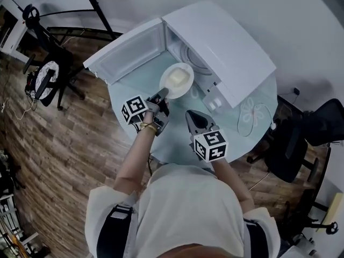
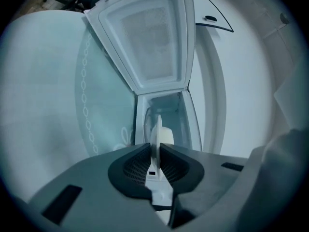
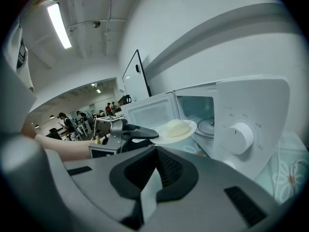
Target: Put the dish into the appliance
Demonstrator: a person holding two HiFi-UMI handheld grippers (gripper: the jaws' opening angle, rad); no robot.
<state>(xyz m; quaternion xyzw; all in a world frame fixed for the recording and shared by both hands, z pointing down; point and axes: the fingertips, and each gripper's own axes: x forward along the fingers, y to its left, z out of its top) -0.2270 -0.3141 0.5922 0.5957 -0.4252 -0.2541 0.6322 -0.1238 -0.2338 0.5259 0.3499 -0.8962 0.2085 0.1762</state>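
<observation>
— Where is the dish (image 1: 188, 71)?
— At the open microwave's (image 1: 231, 47) mouth. The left tool (image 1: 163, 94) clamps its rim, holding it level for the food. The right tool (image 1: 193, 117) hangs back — closed, empty.

Microwave (image 1: 226, 47): white, smooth, semi-gloss casing. Dish (image 1: 188, 71): white, glossy. Table (image 1: 174, 141): pale, smooth top with printed pattern. Floor (image 1: 64, 144): matt wood planks
</observation>
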